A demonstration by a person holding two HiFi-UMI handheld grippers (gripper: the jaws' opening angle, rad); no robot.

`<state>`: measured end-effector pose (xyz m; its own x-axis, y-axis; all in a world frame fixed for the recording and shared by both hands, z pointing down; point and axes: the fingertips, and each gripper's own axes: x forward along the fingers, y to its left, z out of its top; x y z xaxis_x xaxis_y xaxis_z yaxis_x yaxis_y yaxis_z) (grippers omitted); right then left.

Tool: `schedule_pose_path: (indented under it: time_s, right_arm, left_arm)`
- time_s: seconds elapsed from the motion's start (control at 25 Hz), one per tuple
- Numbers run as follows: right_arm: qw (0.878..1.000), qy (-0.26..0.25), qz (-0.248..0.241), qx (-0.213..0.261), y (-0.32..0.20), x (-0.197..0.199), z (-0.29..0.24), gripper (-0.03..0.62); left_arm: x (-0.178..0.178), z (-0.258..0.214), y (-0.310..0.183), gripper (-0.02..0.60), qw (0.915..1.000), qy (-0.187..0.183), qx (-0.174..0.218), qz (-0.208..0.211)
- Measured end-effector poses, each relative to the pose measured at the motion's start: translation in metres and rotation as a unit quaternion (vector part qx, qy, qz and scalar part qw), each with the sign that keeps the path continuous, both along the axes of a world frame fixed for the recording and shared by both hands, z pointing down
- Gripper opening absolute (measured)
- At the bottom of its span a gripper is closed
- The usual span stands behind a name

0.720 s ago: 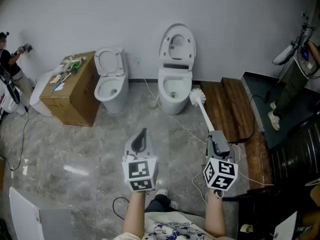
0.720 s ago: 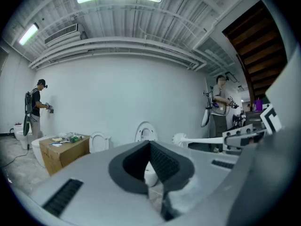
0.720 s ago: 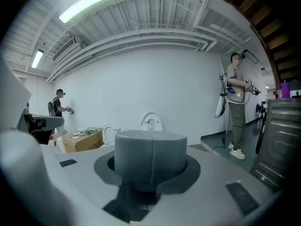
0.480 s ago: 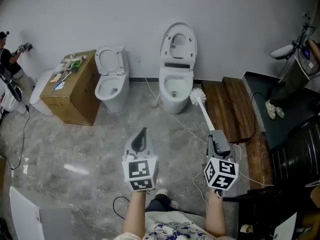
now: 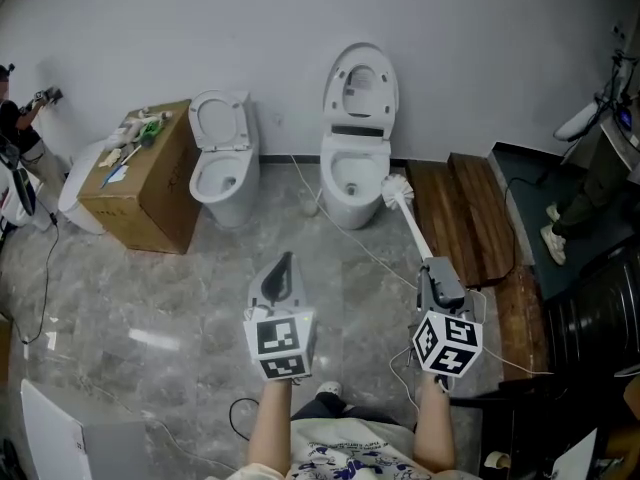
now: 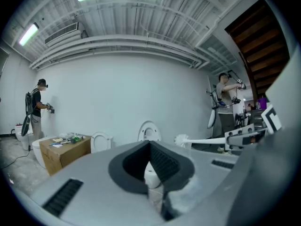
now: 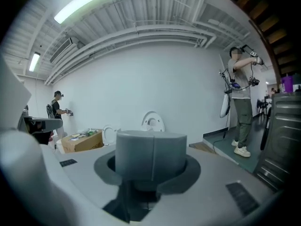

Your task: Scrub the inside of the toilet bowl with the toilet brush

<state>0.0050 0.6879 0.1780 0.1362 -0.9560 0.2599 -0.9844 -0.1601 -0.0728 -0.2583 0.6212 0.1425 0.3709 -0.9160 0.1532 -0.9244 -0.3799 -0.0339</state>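
A cardboard box [image 5: 140, 190] stands on the grey marble floor [image 5: 150, 303] at ten o'clock, with small tools and packets [image 5: 138, 131] scattered on its top. Just to its right stands a white toilet [image 5: 222, 166] with the lid raised, against the white wall [image 5: 200, 28]. Dark wooden steps [image 5: 465, 218] lie at two o'clock. A thin white cable [image 5: 362, 250] snakes over the floor, and a black cable [image 5: 46, 268] trails at nine o'clock. One person [image 5: 14, 128] faces the wall at far left. Another person's legs [image 5: 590, 183] show at far right. A white panel [image 5: 50, 433] leans at seven o'clock.
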Motion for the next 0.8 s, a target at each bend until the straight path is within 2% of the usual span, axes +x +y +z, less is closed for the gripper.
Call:
schedule_pose_path:
  time_s: [0.48, 0.8]
  right_arm:
    - [1.000, 0.011, 0.016, -0.021, -0.034, 0.009, 0.013, 0.165]
    - [0.999, 0.018, -0.002, -0.039, -0.085, 0.024, 0.025, 0.166]
  left_arm:
    - [0.003, 0.010, -0.040, 0.002, 0.9998, -0.015, -0.006, 0.014]
    - [0.017, 0.024, -0.085, 0.002, 0.9997, -0.017, -0.020, 0.000]
